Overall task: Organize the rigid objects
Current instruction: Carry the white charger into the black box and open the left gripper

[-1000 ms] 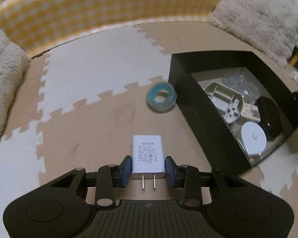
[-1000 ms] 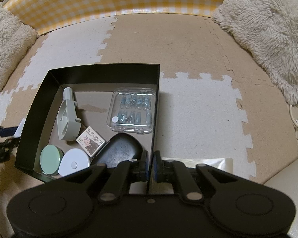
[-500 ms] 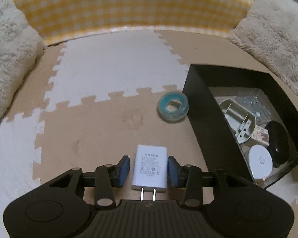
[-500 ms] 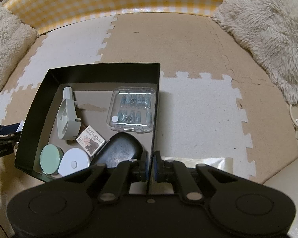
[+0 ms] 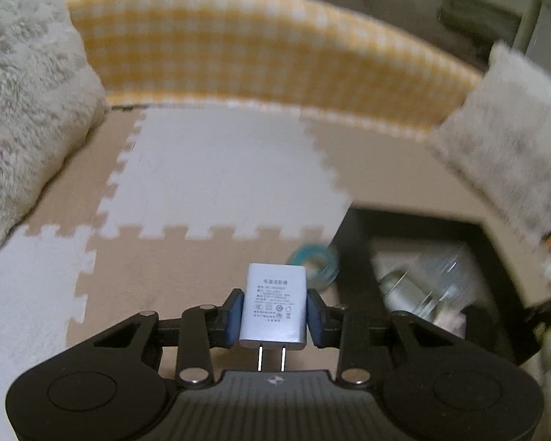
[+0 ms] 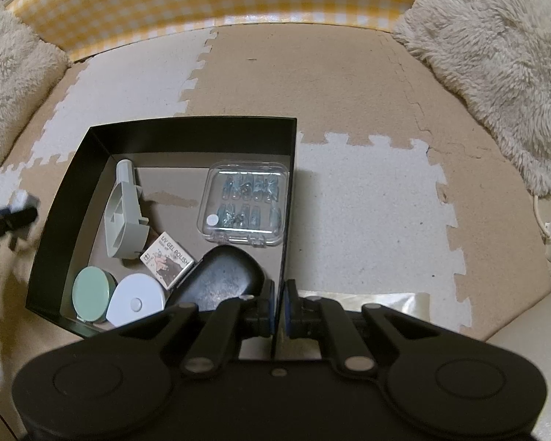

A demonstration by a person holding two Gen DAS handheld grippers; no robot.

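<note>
Open foam mat (image 6: pixel 367 198) right of the black box (image 6: pixel 289 169) (cushions (image 6: pixel 496 47) beyond)

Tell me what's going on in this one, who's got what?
A person is sorting small items into a black box. The left tool is clamped on a white charger plug, prongs toward the camera, held clear of the foam mat. The right tool is shut on the box's right wall, steadying it. A teal tape roll lies outside the box.
</note>
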